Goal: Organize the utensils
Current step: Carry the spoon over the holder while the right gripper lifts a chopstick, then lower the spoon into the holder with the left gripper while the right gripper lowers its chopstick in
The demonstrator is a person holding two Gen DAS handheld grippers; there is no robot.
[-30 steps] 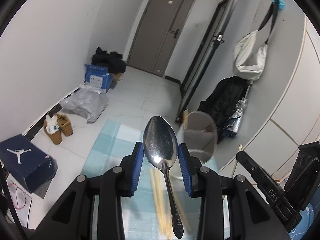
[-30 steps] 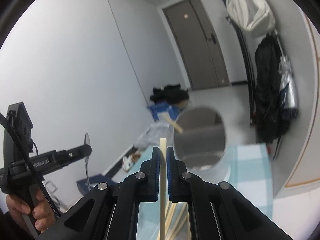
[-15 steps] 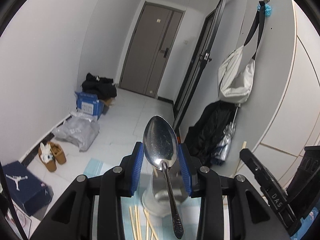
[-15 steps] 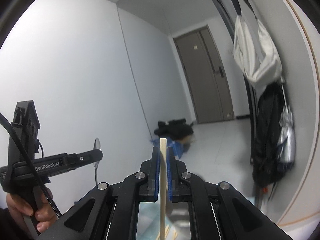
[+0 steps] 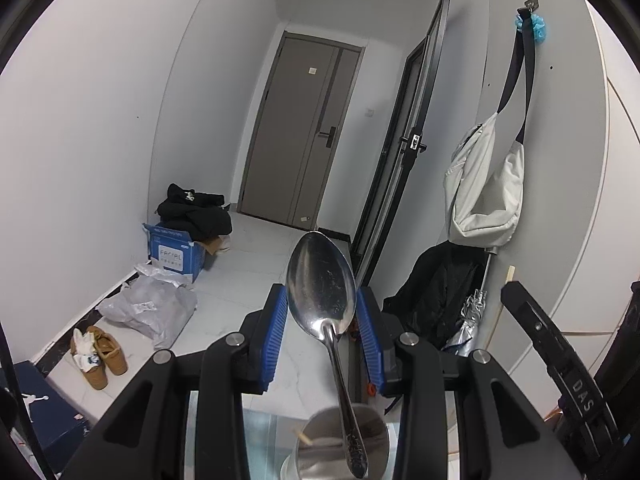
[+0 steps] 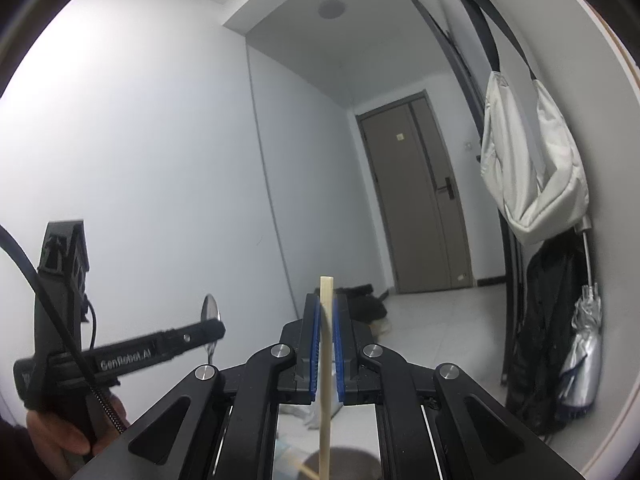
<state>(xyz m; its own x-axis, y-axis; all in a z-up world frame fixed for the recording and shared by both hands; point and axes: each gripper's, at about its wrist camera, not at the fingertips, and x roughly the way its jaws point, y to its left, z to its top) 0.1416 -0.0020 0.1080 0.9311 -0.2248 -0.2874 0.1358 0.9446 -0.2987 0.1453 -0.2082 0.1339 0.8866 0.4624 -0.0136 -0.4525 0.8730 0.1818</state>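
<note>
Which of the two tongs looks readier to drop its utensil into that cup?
Probably the left tongs: their shiny metal spoon hangs handle-down with its tip right over the round grey cup. The right tongs hold a pale wooden chopstick, and the cup barely shows at that view's bottom edge.

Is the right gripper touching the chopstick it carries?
Touching. The right wrist view shows the chopstick pinched upright between the blue pads of the right gripper, no gap on either side.

My left gripper [image 5: 321, 326] has ribbed blue rubbery pads on matt black plastic; it carries a glossy metal spoon [image 5: 322, 300]. I see a pale, smooth wooden chopstick [image 6: 326, 356] in my right gripper [image 6: 326, 344], above a dull metal cup [image 5: 340, 446].
</note>
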